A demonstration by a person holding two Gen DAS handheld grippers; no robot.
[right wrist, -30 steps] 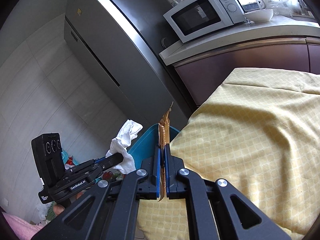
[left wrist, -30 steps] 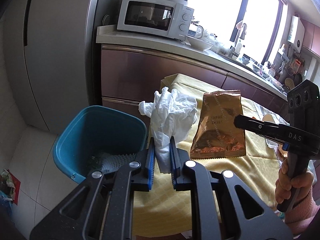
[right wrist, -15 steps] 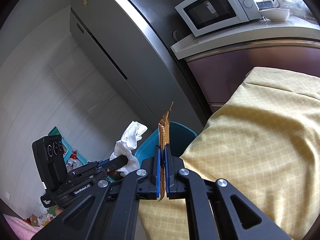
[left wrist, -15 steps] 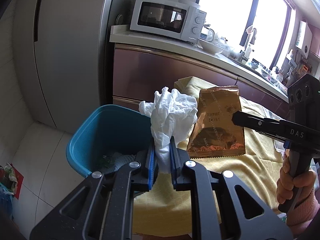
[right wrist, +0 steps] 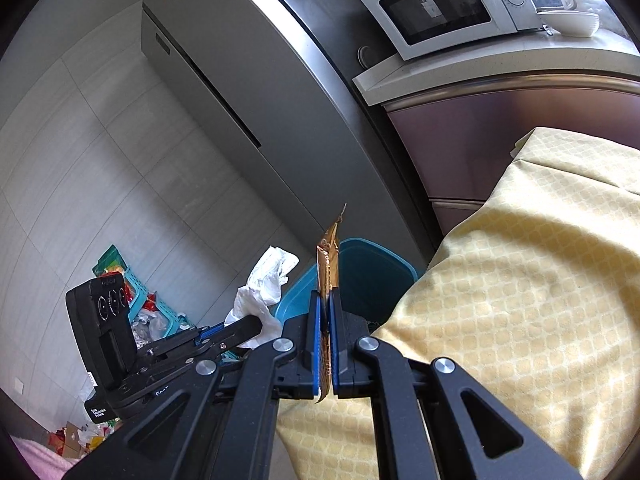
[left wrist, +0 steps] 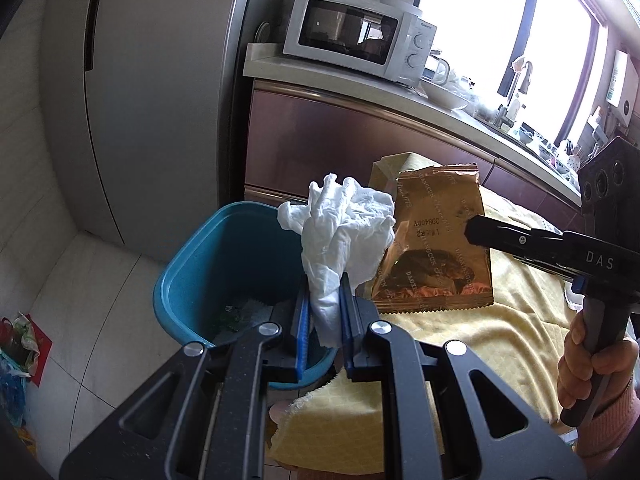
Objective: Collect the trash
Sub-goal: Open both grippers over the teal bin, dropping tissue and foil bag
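Observation:
My left gripper point(left wrist: 325, 300) is shut on a crumpled white tissue point(left wrist: 344, 232) and holds it above the near right rim of a teal trash bin point(left wrist: 192, 264). My right gripper point(right wrist: 327, 300) is shut on a gold-brown snack wrapper point(right wrist: 329, 264), seen edge-on. In the left wrist view the wrapper point(left wrist: 436, 248) hangs flat above the table's left end, just right of the tissue, with the right gripper point(left wrist: 472, 228) clamping its right edge. The tissue point(right wrist: 264, 284), the left gripper point(right wrist: 256, 322) and the bin point(right wrist: 364, 276) also show in the right wrist view. Some trash lies in the bin's bottom.
A table under a yellow cloth point(left wrist: 480, 336) stands right of the bin. A grey fridge point(left wrist: 152, 92), a brown cabinet point(left wrist: 320, 140) and a counter with a microwave point(left wrist: 356, 36) stand behind. Bags and clutter lie on the floor at left point(left wrist: 16, 344).
Both grippers have moved left toward the bin, each keeping its hold. The tissue now hangs over the bin's right rim and the wrapper has come closer to the bin.

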